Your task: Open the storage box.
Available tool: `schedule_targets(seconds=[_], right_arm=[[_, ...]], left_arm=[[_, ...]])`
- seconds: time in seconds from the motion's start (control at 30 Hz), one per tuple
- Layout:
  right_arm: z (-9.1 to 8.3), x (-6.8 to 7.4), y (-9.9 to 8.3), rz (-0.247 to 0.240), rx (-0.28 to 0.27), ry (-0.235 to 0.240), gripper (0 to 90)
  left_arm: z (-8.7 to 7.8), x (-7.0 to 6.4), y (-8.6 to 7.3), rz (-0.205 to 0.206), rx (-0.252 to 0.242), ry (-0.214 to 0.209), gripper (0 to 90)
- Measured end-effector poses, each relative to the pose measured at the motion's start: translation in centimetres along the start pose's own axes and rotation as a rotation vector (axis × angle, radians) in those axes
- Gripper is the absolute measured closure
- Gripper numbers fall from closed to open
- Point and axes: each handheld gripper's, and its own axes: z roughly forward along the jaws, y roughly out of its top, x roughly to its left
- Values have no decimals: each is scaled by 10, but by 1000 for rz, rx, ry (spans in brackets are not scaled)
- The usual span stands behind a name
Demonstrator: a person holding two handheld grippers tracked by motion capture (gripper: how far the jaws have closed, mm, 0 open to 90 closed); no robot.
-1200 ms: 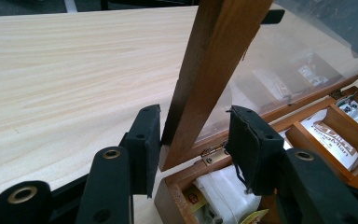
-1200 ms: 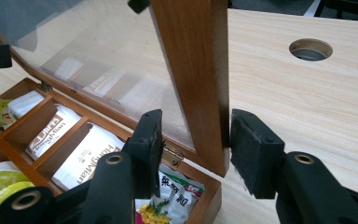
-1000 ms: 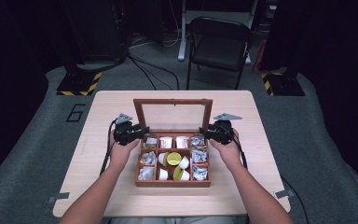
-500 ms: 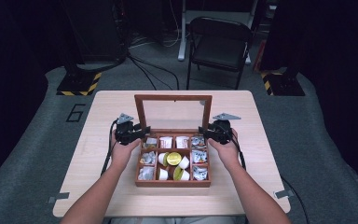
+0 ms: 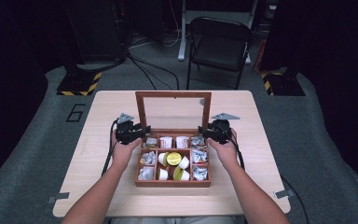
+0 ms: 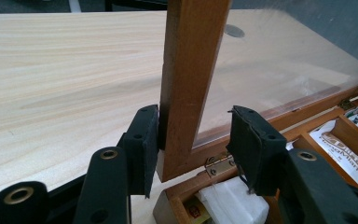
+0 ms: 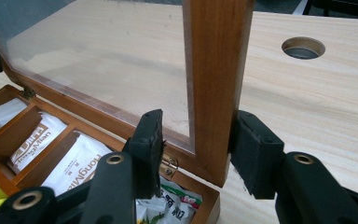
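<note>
From the high view, a wooden box (image 5: 173, 161) is sitting near the front of the pale bench (image 5: 74, 154), its glass lid (image 5: 173, 112) standing upright. Its compartments are holding white packets (image 5: 166, 142) at the back and sides, and small cups (image 5: 173, 158) in the middle. A folding chair (image 5: 219, 46) is standing behind on grey floor. The left tongs (image 5: 137, 133) and right tongs (image 5: 209, 133) are flanking the lid's side rails.

In the left gripper view, the left tongs (image 6: 193, 147) are gaping around the lid's rail, one pad touching, the other apart.

In the right gripper view, the right tongs (image 7: 198, 149) are gaping around the opposite rail; a round hole (image 7: 303, 48) is showing in the bench.
</note>
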Motion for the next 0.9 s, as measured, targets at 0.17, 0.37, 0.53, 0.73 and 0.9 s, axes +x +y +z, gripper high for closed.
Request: schedule_targets(seconds=[0.17,0.37,0.53,0.73,0.9], right_arm=[[3,1,1,11,6,-10,543],[5,0,1,27,7,-18,552],[7,-3,1,32,2,-10,562],[10,-2,2,43,6,-26,564],[13,-2,2,47,5,-34,566]], left_arm=[[2,2,0,-5,-1,-3,522],[4,2,0,-18,-5,3,515],[6,1,0,-30,-6,18,520],[8,3,0,-49,-10,23,529],[11,4,-1,-56,-16,33,540]])
